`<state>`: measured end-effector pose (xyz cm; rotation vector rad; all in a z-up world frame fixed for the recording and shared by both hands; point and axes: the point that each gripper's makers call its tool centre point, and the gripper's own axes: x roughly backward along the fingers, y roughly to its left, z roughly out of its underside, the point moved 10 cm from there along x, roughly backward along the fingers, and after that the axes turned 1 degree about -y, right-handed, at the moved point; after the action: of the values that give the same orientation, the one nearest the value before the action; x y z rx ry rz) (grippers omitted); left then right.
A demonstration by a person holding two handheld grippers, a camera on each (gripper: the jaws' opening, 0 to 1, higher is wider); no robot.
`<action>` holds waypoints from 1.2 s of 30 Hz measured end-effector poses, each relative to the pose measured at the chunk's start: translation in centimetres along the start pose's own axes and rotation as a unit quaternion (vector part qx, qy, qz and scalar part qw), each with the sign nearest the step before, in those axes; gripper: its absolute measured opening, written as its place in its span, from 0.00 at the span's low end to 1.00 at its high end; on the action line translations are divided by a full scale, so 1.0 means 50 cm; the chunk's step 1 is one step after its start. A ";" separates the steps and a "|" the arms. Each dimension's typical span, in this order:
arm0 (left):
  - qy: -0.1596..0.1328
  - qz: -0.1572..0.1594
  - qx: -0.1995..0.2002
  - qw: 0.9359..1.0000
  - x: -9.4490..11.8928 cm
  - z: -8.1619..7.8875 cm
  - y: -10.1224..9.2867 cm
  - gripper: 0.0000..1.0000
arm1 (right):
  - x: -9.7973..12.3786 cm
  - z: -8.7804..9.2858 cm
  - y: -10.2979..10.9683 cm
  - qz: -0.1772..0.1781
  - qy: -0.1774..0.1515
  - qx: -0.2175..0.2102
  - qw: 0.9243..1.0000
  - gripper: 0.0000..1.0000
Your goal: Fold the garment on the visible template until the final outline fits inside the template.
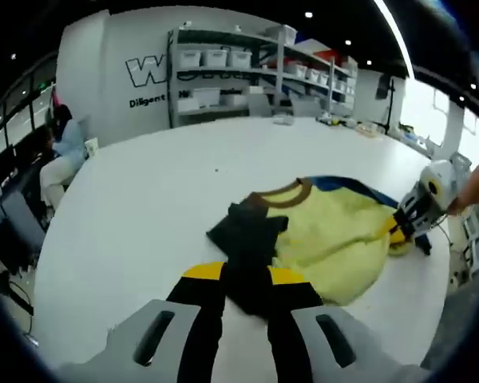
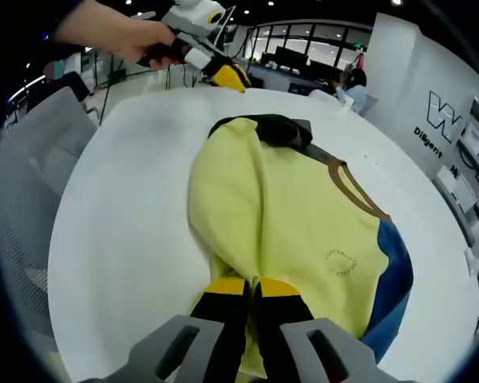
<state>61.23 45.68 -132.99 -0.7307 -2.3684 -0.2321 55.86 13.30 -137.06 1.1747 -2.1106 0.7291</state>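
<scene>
Two grippers hold the yellow garment (image 2: 287, 231) on the white table (image 1: 144, 207), likely to lift opposite ends for a fold. At the left, the left gripper (image 1: 246, 279) is closed on its black sleeve (image 1: 247, 235). At the right, the right gripper (image 2: 251, 289) pinches the yellow hem. A blue piece (image 2: 395, 279), perhaps the template, is mostly covered.

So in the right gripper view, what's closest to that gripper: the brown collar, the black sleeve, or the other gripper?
1. Brown collar, right of middle on the yellow garment.
2. Black sleeve, at the garment's far end.
3. Left gripper, top, beyond the garment.
</scene>
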 end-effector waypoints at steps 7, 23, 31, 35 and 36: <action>0.068 0.003 -0.001 0.998 -0.042 0.056 -0.043 0.26 | 0.000 -0.001 0.000 0.000 0.001 -0.001 1.000 0.00; 0.044 -0.054 -0.011 0.997 0.018 0.029 0.044 0.04 | -0.002 -0.004 -0.002 0.000 0.009 0.000 1.000 0.00; 0.082 -0.113 -0.129 0.982 0.124 0.029 0.143 0.04 | -0.002 -0.005 -0.002 -0.001 0.013 0.001 1.000 0.00; 0.118 -0.133 -0.212 0.961 0.173 0.034 0.166 0.04 | -0.002 -0.007 -0.003 -0.003 0.018 0.004 1.000 0.00; 0.135 -0.138 -0.235 0.953 0.185 0.041 0.173 0.04 | -0.002 -0.007 -0.003 -0.004 0.019 0.005 1.000 0.00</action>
<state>59.05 57.65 -128.97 -0.5277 -2.1581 -0.9778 56.12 13.54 -136.87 1.1639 -2.0730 0.7533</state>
